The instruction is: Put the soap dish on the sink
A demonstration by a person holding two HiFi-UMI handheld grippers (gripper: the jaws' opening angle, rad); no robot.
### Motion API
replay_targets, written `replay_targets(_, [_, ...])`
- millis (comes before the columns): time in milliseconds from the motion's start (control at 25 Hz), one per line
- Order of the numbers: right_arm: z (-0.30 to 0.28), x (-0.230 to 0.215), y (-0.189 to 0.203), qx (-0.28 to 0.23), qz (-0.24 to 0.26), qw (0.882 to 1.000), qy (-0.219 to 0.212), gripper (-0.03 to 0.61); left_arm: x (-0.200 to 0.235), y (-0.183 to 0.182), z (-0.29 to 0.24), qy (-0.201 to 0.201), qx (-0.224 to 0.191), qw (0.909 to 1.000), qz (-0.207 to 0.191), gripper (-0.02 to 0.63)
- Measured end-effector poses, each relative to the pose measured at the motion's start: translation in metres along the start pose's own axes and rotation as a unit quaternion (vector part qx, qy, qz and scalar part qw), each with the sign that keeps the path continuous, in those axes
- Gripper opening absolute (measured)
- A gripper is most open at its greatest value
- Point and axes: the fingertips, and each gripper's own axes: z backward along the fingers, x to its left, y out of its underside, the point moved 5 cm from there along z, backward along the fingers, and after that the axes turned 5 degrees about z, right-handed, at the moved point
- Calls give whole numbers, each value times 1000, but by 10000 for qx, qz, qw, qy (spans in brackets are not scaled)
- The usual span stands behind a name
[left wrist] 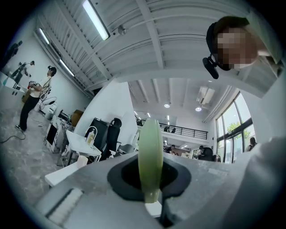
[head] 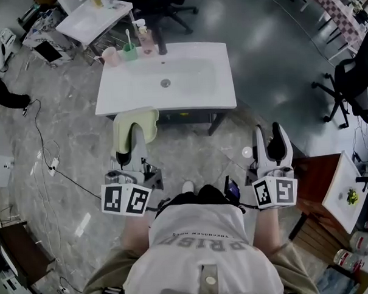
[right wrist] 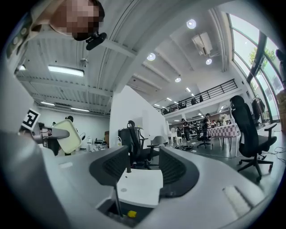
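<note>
Glossy white sink (head: 128, 97), smooth pale-green plastic soap dish (head: 124, 124), polished marbled floor (head: 68, 133).

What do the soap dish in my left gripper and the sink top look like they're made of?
Soap dish: probably plastic or silicone. It is pale yellow-green and matte, and edge-on in the left gripper view it shows a thin, even rim with a soft sheen. Sink: likely glazed ceramic or cast resin. It is uniform white and smooth, with a rounded basin that looks moulded in one piece with the top.

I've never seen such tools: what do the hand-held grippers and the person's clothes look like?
Both the left hand-held gripper and right hand-held gripper are light grey, with dark-lined jaws and a cube of black-and-white square markers. The person wears a pale T-shirt.
</note>
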Motion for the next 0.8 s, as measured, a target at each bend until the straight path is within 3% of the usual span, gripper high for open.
replay_targets(360, [-45, -14, 18, 245, -53, 9997, -9, 219, 13, 14, -46, -39, 148, 9997, 168, 18])
replay_targets(800, [-140, -68, 14, 18, -161, 9990, -419, 219, -7, 22, -144, -87, -129, 9999, 17, 18])
